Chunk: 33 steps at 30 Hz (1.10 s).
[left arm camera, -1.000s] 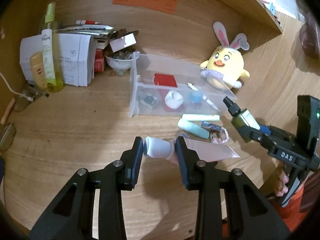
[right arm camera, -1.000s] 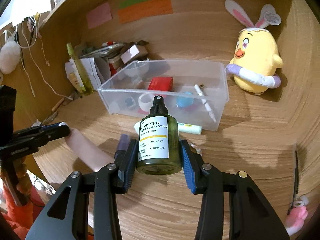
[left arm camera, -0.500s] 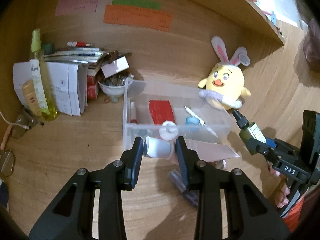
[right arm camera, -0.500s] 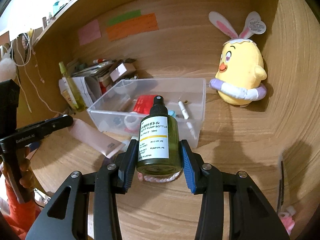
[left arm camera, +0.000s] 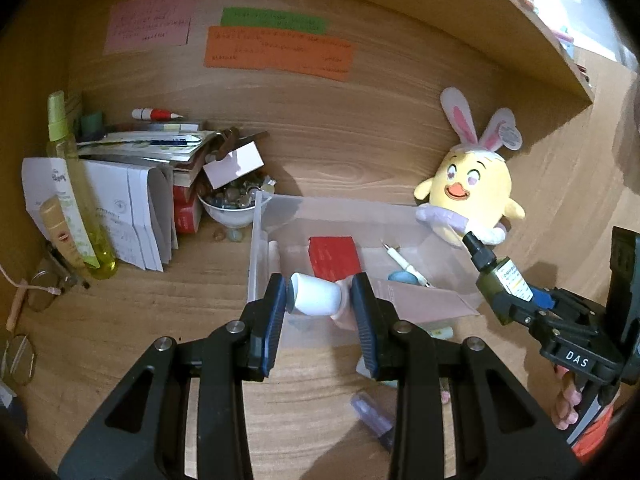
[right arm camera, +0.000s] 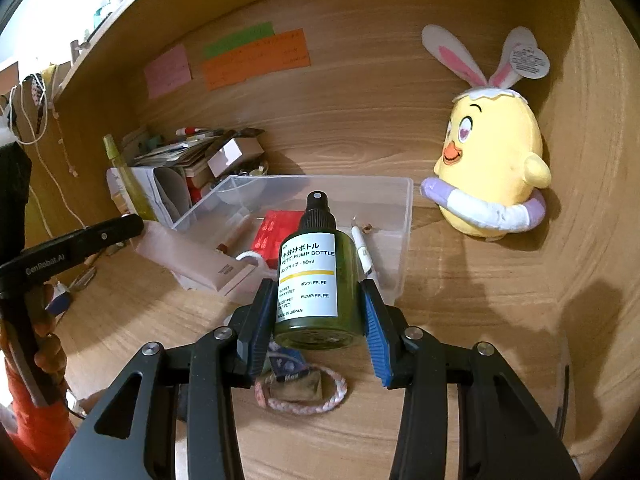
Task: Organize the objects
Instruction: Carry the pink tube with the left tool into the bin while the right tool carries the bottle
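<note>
Left gripper point(left arm camera: 320, 300): jaws narrowed and clamped across the white-capped end of a pink tube point(left arm camera: 416, 300), cap to 9 o'clock, flat crimped tail running out to 3 o'clock. Tube carried clear of the desk point(left arm camera: 120, 320), over the near wall of the clear plastic bin point(left arm camera: 256, 264).

Right gripper point(right arm camera: 316, 312): blue pads pressed on both sides of a green pump bottle point(right arm camera: 316, 280), held upright, black spray cap uppermost, white label facing the camera. Bottle aloft, in front of the bin's near right corner as seen from the right wrist.

On the desk beneath the right gripper, at 6 o'clock of the bottle: a pink-and-white braided bracelet point(right arm camera: 300, 396) around a small dark packet point(right arm camera: 294, 384). At 5 o'clock in the left wrist view: a small purple tube point(left arm camera: 372, 420), lying flat.

Inside the bin: red box point(left arm camera: 334, 258) near centre, white pen point(left arm camera: 404, 262) at 3 o'clock of it, a blue item point(left arm camera: 402, 276) just beside the pen, a roll of white tape point(right arm camera: 250, 258) toward the near wall.

Beyond the bin at 2 o'clock: yellow chick plush point(left arm camera: 468, 196) with rabbit ears, against the back panel. At 10 o'clock: white bowl point(left arm camera: 228, 212) of small oddments, stacked papers point(left arm camera: 132, 216), a tall yellow-green spray bottle point(left arm camera: 76, 200).

On the back panel at 12 o'clock: pink, green and orange notes point(left arm camera: 276, 50); writing illegible.
</note>
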{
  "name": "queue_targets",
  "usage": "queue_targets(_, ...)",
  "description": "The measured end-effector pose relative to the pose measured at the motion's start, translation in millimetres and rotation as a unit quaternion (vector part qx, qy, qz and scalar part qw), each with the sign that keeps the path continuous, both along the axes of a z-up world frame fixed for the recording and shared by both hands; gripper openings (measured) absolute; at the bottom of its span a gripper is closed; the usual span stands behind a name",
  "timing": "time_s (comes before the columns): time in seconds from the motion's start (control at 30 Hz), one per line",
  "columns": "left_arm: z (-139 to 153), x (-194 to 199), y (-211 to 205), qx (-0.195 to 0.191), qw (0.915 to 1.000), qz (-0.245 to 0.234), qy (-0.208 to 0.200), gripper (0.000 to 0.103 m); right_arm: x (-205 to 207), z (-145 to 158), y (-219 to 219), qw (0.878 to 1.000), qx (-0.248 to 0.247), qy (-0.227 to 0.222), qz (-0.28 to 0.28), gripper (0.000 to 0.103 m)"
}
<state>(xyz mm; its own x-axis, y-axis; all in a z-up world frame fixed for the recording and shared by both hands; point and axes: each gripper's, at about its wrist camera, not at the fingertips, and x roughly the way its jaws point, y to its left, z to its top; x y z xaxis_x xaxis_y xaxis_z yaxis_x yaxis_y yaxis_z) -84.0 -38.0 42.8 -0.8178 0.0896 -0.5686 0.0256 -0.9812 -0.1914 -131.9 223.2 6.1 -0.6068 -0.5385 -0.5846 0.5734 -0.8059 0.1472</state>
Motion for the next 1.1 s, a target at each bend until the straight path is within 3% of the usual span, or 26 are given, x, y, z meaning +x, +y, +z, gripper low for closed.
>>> queue_targets(0.47,-11,-54,1,0.002,0.9994,0.007,-0.033,0.034,-44,15,-23,1.000,0.027,0.010,0.006,0.038)
queue_targets(0.7,-27,-75,10,-0.030,0.9978,0.012,-0.058,0.034,-67,3,-35,0.998,0.057,-0.006,0.002,0.038)
queue_targets(1.1,-48,-87,19,-0.043,0.9955,-0.013,-0.084,0.034,-87,-22,-48,0.996,0.083,-0.031,0.004,0.038)
